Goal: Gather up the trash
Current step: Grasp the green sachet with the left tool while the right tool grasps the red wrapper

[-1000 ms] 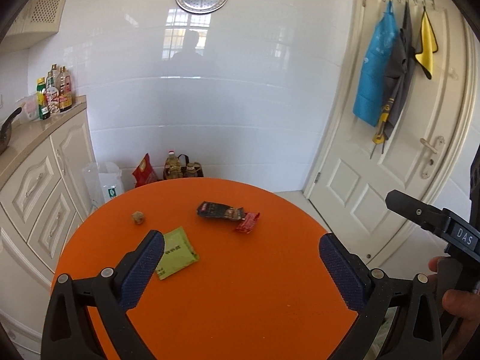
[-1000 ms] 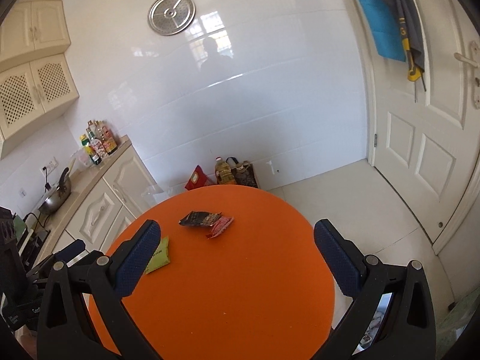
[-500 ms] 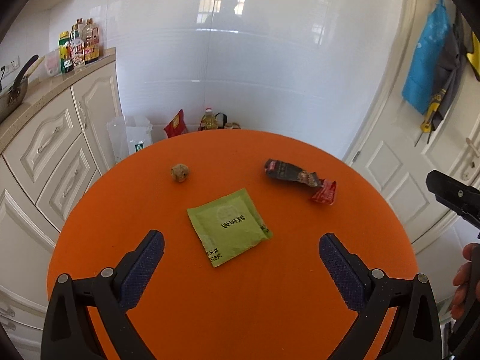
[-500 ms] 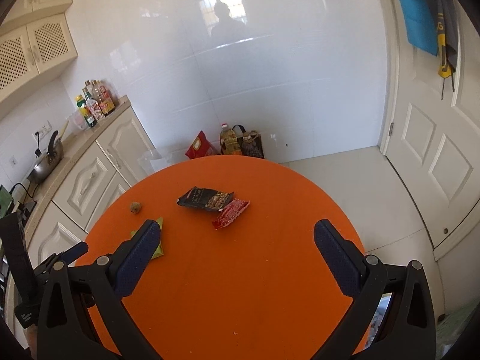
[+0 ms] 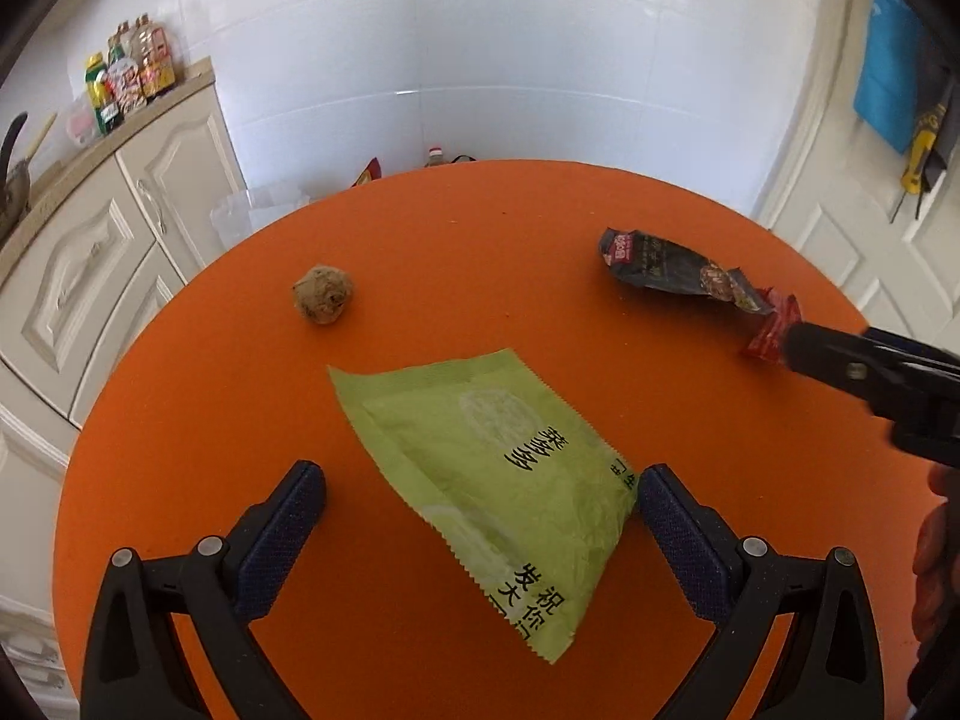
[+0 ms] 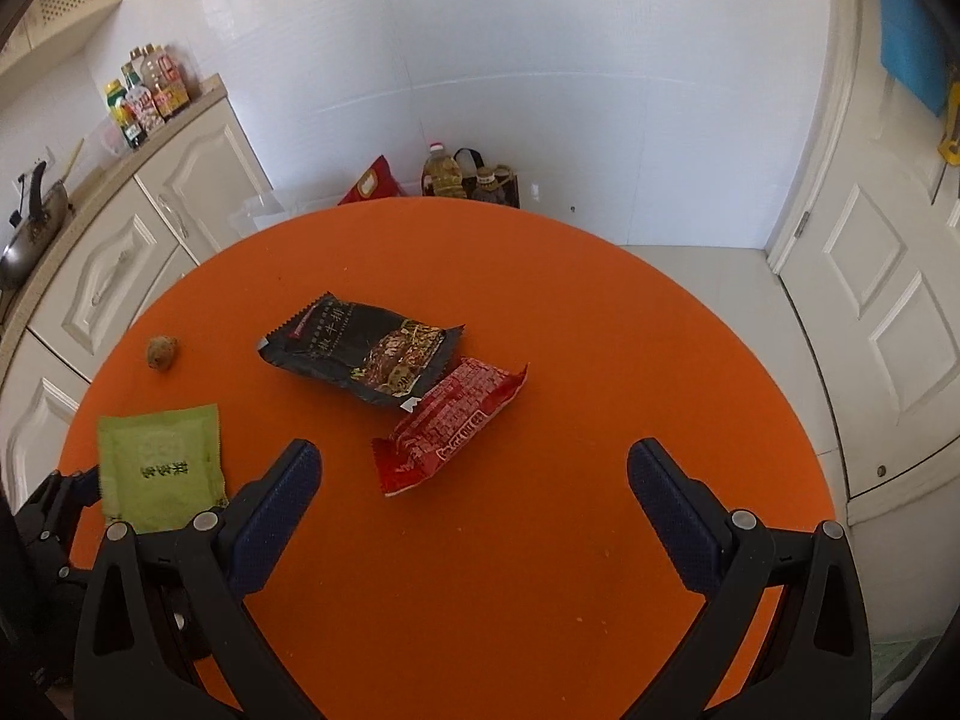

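The left gripper (image 5: pixel 480 495) hangs spread wide over the near part of the green sachet (image 5: pixel 498 480), its right finger just beside the packet's right edge and its left finger well clear on bare tabletop, gripping nothing. The right gripper (image 6: pixel 474 480) is likewise spread and empty, poised just short of the red wrapper (image 6: pixel 447 426), whose near end lies between the lines of its two fingers. That red wrapper overlaps the corner of a black snack bag (image 6: pixel 360 351) lying behind it, and a small brown crumpled ball (image 5: pixel 323 301), possibly a wad of paper or a food scrap, sits apart toward the far left of the round orange table (image 6: pixel 540 570). The likely trouble is the flatness of the sachet: a thin packet lying flush may slide ahead of closing fingers or buckle out of them unless an edge is caught. On the right, closing on the red wrapper could drag the black bag along, since the two touch. No bin is visible in either view.
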A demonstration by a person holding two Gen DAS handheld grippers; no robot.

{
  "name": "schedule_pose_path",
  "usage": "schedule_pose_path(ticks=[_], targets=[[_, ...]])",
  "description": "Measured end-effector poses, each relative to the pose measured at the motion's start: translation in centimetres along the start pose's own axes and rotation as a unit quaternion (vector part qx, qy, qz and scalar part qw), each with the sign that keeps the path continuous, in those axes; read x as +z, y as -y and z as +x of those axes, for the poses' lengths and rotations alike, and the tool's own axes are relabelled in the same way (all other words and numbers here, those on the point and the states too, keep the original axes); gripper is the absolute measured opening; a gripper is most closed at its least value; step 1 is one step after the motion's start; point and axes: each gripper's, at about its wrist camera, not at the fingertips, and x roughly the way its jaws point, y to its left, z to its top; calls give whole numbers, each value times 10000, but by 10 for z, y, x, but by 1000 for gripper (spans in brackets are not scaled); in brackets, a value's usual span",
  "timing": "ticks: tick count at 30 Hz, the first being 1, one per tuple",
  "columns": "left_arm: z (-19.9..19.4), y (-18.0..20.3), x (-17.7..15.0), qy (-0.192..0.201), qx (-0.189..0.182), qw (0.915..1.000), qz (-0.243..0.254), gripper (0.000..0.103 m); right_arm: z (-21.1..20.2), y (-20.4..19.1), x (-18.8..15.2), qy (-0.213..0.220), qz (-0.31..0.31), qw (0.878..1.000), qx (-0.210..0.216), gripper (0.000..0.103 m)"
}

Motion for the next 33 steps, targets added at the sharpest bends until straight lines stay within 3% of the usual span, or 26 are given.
schedule_pose_path(ticks=[3, 4, 6, 7, 11, 14, 17, 23, 33], targets=[[6, 7, 4, 36, -80, 9999, 73, 95, 16, -5, 2, -46, -41, 10000, -49, 88], [7, 10, 7, 55, -119, 9999, 104, 89, 17, -8, 2, 25, -112, 9998, -152, 87], [9, 18, 12, 93, -183, 9996, 174, 77, 19, -12, 1, 77, -260, 9992, -288, 75], [11, 22, 16, 111, -221, 9995, 206, 67, 19, -14, 1, 90, -307, 9990, -319, 73], [18, 36, 29, 167, -392, 9988, 257, 35, 15, -8, -2, 177, -417, 9984, -341, 41], [24, 40, 37, 137, -598, 9979, 206, 13, 11, 1, -2, 163, -373, 9990, -186, 29], [34, 38, 48, 109, -833, 9964, 75, 9, 3, 14, -6, 187, -206, 9996, 103, 22], [43, 16, 46, 142, -1148, 9930, -217, 6, -14, 25, -21, 232, -51, 9992, 328, 22], [21, 28, 31, 483, -1134, 9923, -90, 6, -56, 40, -47, 427, 187, 9960, 759, 22]])
